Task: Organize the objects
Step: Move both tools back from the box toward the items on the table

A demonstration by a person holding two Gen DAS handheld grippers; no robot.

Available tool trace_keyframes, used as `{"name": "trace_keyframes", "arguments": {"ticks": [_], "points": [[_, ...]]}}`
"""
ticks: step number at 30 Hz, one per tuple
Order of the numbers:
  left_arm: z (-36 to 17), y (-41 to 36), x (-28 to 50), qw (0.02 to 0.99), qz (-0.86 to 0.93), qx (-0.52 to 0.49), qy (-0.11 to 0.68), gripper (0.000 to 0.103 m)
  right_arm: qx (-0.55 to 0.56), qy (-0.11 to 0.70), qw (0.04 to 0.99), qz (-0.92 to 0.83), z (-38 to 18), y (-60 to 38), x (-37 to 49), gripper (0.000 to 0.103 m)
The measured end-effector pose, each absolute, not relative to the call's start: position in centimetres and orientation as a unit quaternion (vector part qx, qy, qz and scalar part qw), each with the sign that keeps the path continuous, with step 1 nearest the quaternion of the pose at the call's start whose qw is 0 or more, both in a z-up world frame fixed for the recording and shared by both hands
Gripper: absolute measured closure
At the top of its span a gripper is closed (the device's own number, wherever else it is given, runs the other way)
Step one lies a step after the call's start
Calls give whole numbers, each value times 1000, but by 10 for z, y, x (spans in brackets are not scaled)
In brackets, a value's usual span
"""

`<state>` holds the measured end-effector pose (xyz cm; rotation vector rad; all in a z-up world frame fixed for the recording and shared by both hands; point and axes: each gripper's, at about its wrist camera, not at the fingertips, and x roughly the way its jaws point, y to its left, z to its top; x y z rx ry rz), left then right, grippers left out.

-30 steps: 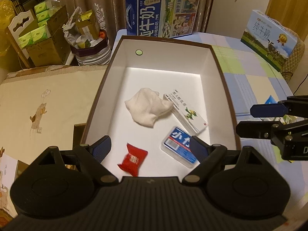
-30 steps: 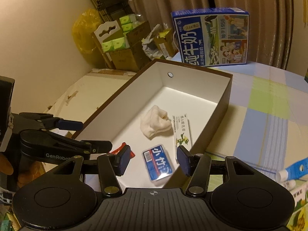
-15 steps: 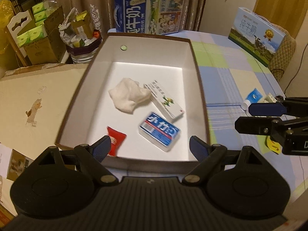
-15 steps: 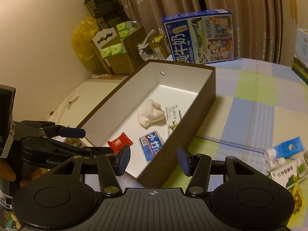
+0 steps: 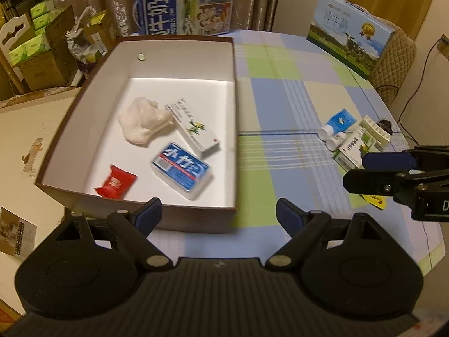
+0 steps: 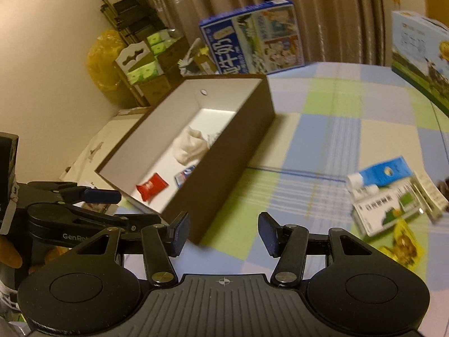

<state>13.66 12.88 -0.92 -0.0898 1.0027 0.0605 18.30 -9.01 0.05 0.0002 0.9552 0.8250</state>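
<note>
A brown box (image 5: pixel 196 219) with a white inside stands on the checked tablecloth. In it lie a white cloth (image 5: pixel 141 123), a white medicine carton (image 5: pixel 193 127), a blue-and-white pack (image 5: pixel 181 170) and a red sachet (image 5: pixel 116 181). My left gripper (image 5: pixel 217 216) is open and empty, just in front of the box's near wall. My right gripper (image 6: pixel 223 233) is open and empty, near the box's right corner (image 6: pixel 196 224). To the right lie a blue tube (image 6: pixel 381 172), a green-and-white carton (image 6: pixel 384 210) and a yellow sachet (image 6: pixel 402 245).
A blue milk carton (image 5: pixel 185 2) stands behind the box, and a second milk carton (image 5: pixel 350 33) at the table's far right. Cardboard boxes and a bag (image 5: pixel 36 53) stand to the left, off the table. The right gripper also shows in the left wrist view (image 5: pixel 393 171).
Both grippers have pulled back and swung right, away from the box. The items on the right of the table have come into view. Both stay open and empty.
</note>
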Motion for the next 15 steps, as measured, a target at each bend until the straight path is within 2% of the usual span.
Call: {"name": "trace_keyframes", "arguments": {"ticks": [15], "points": [[-23,59,141,865,3,-29,501,17,24,481,812,328,-16,-174,186,52]]}}
